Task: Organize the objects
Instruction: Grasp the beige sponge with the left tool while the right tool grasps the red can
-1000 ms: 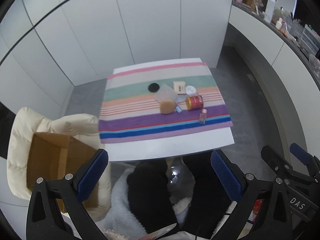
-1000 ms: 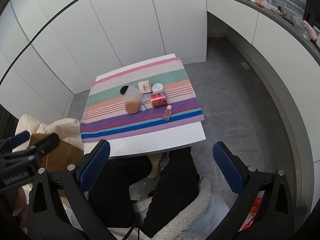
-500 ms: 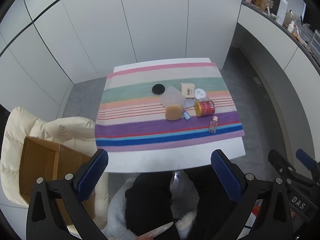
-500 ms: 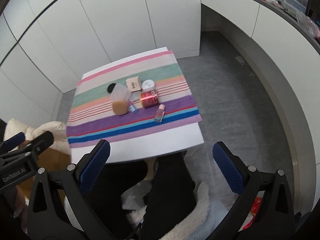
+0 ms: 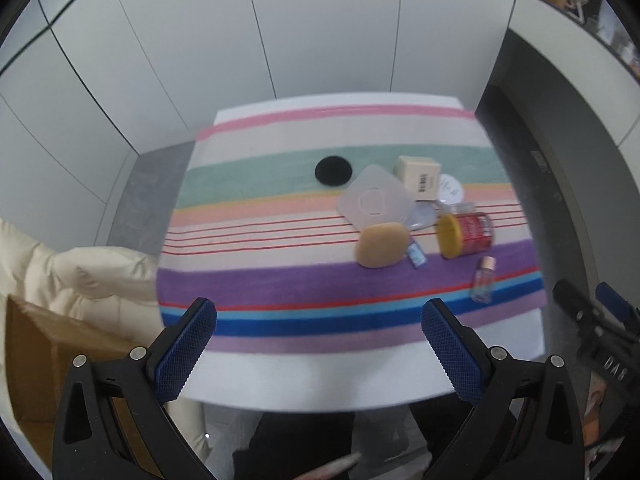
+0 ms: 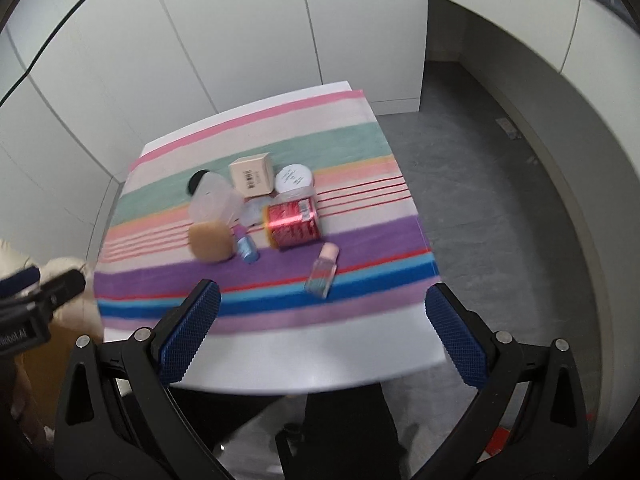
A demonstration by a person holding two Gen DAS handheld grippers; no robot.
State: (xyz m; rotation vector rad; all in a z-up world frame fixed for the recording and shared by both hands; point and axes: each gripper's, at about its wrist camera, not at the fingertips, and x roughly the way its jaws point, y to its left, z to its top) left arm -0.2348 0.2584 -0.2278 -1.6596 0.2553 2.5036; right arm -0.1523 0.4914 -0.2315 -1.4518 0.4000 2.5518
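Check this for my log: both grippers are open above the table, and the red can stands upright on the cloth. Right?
Not quite. The red can lies on its side on the cloth, as the right wrist view shows. The rest holds: left gripper and right gripper are both open above the table.

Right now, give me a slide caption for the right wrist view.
Open right tongs above a striped cloth holding a red can, tan sponge and small bottles.
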